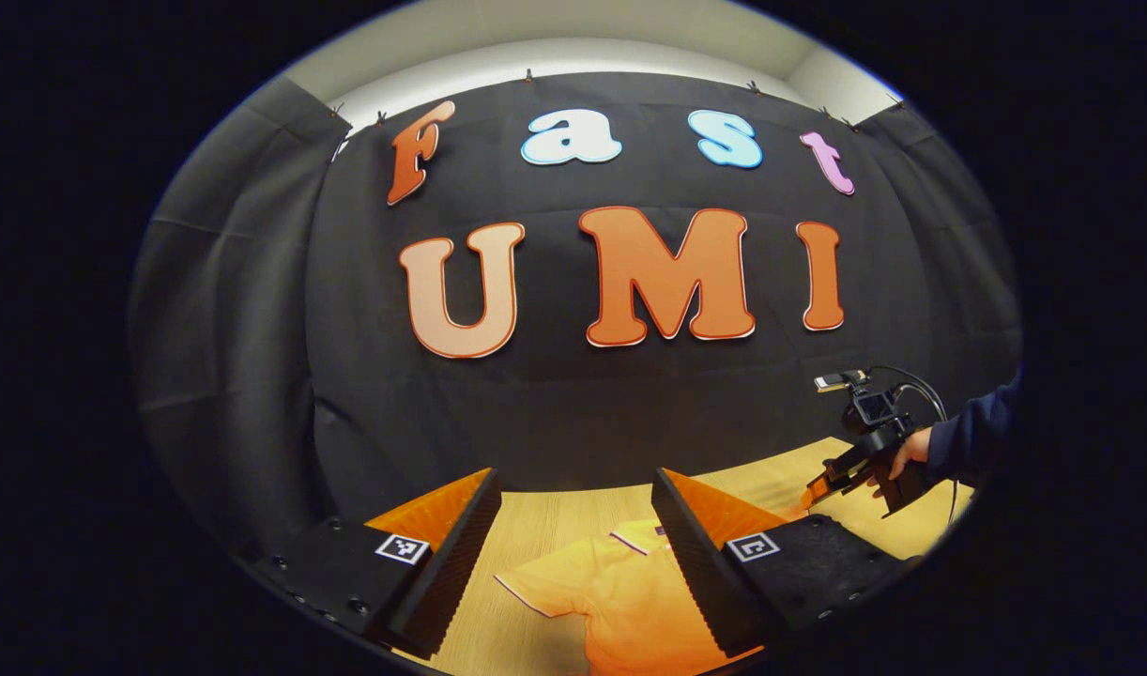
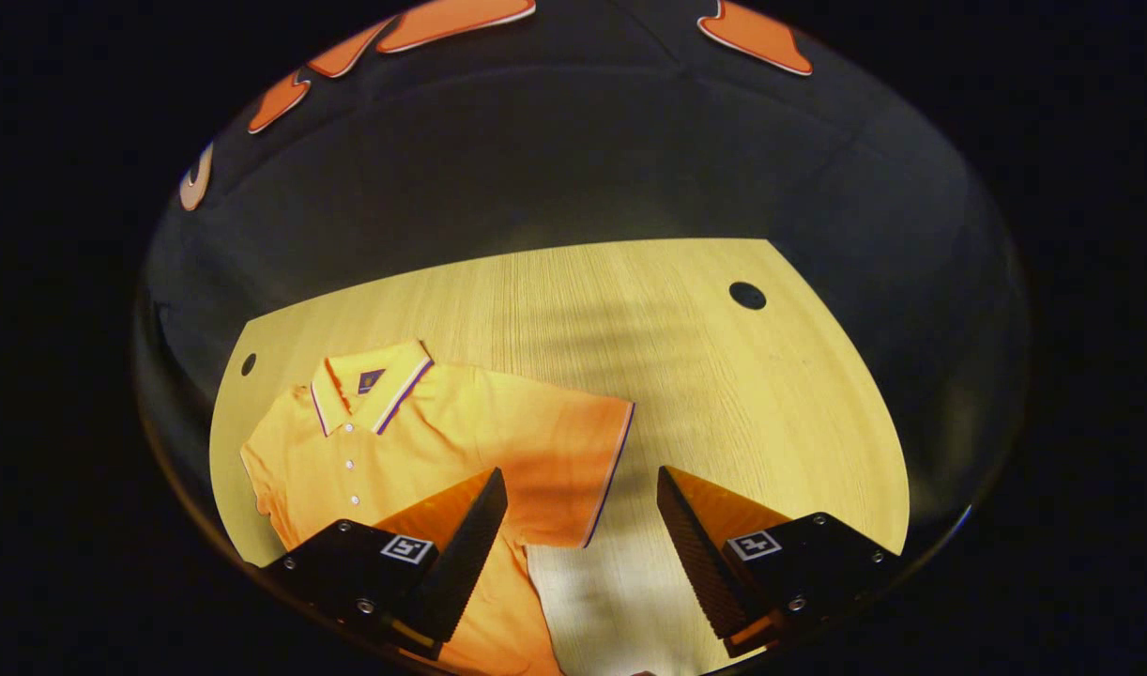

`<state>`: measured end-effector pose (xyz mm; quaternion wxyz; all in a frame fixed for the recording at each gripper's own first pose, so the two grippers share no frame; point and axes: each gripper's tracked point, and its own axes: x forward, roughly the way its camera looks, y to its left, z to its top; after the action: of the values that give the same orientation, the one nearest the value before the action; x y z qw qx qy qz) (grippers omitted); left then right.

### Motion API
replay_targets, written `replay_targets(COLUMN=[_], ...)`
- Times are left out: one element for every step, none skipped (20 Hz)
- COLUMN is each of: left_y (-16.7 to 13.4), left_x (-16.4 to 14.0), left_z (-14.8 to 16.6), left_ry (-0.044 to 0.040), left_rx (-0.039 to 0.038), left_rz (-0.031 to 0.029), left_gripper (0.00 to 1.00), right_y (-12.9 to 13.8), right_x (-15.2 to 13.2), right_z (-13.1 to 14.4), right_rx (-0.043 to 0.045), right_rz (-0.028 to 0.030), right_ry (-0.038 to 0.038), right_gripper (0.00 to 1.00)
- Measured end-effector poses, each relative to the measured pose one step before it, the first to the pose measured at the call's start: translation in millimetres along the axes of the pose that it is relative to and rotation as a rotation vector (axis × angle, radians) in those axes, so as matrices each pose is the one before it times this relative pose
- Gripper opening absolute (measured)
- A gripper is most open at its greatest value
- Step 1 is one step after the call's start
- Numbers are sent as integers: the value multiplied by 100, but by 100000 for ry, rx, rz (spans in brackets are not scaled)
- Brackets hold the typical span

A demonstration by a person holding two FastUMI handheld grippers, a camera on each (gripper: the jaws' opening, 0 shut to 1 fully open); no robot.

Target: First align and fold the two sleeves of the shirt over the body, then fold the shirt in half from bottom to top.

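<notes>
Here, right gripper [image 2: 581,512] open, hovering above the table [image 2: 724,394], shirt [image 2: 423,441] flat below, one sleeve [image 2: 573,469] between its fingers. Left gripper [image 1: 575,526] open too, shirt ahead.

Pale wooden table [image 2: 686,376] before black cloth wall [image 1: 573,413], white ceiling above.

Left claw [image 1: 576,540], fingers spread apart, above an orange short-sleeved polo shirt [image 1: 620,591] lying on the light wooden bench [image 1: 545,526]; at right, a hand [image 1: 911,451] holds the right claw [image 1: 818,490] over the bench.
</notes>
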<state>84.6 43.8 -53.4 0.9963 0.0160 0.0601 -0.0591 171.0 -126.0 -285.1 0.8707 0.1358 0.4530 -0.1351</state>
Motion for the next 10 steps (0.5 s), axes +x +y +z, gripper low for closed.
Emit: replay_targets(left_y=[435, 344, 210, 274, 252, 138, 171, 276, 191, 144], left_x=[287, 381, 216, 147, 7, -34, 199, 141, 30, 19], left_z=[-246, -189, -279, -139, -301, -221, -183, -162, -82, -162], left_ry=[706, 675, 618, 746, 592, 518, 623, 681, 535, 383], left_rx=[-330, -345, -426, -488, -498, -483, -213, -28, -109, -144], left_rz=[603, 750, 792, 842, 918, 972, 1141, 1296, 1144, 1072], left_gripper=[99, 99, 99, 99, 99, 99, 99, 99, 99, 99], right_y=[-175, -224, -127, -160, -96, -36, 166, 159, 160, -109], right_x=[860, 735, 736, 731, 727, 624, 588, 514, 517, 604], right_z=[-315, -280, -94, -29, -30, 29, 26, -12, -180, -520], right_rx=[1385, 1179, 670, 38, -494, -343, -201, 490, 328, -460], right_rz=[-62, -249, 202, -150, -283, -650, 462, 625, 539, -556], right_ry=[4062, 3503, 2941, 2186, 1940, 1500, 1552, 1336, 2190, 2854], right_gripper=[98, 98, 98, 98, 100, 94, 92, 90, 89, 88])
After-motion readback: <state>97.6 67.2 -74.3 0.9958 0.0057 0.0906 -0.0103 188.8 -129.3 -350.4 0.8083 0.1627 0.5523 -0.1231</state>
